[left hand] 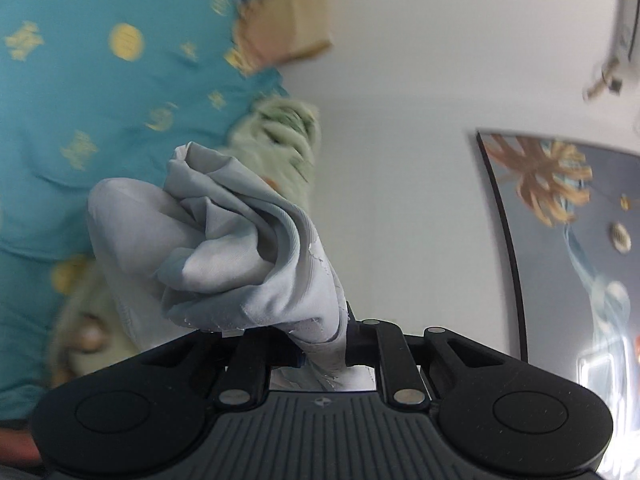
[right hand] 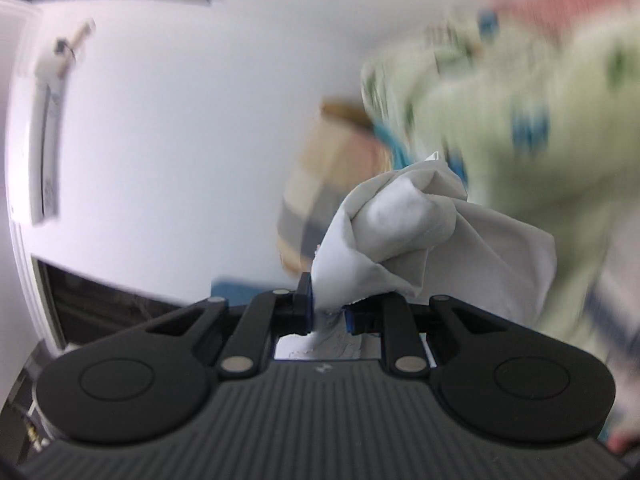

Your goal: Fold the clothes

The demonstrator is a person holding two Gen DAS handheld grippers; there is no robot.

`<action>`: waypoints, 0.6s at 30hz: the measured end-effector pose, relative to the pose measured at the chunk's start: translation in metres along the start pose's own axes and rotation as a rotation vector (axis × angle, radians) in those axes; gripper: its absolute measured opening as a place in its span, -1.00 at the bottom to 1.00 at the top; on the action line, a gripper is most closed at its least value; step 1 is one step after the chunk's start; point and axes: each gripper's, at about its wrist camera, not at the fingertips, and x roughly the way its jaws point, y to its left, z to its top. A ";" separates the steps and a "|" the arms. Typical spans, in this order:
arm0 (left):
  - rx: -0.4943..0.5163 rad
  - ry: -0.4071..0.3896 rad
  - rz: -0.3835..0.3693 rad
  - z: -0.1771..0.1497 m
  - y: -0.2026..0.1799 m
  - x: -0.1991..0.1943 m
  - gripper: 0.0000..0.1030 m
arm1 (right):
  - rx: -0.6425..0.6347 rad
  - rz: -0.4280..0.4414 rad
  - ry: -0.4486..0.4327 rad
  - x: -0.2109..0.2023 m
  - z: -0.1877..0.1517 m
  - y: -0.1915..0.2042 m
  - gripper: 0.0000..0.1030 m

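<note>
Garment (left hand: 240,248) bunched, clamped in both raised grippers (left hand: 320,344) (right hand: 330,312).

Teal gold-patterned cover (left hand: 100,100), blurred pale green cloth (left hand: 288,132) on it

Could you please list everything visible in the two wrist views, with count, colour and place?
Pale garment: one as far as I can tell, light grey-white, bunched and pinched in both grippers.
Patterned cloth: one, pale green with blue marks, blurred, behind the garment.
Teal fabric: one, teal with gold motifs, left of left wrist view.
Framed picture: one, grey-blue with orange flower, on the wall.
Cardboard box: one, tan, blurred.
Left gripper: black, shut on garment.
Right gripper: black, shut on garment.
</note>
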 end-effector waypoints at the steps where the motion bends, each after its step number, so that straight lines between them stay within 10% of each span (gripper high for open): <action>1: 0.019 0.025 -0.012 -0.003 -0.016 0.024 -0.70 | -0.012 0.001 -0.037 -0.008 0.021 0.005 -0.64; 8: 0.249 0.148 -0.063 -0.050 -0.051 0.171 -0.69 | -0.151 -0.022 -0.242 -0.049 0.126 -0.016 -0.65; 18: 0.414 0.346 0.174 -0.109 0.070 0.237 -0.67 | -0.016 -0.367 -0.087 -0.051 0.110 -0.174 -0.64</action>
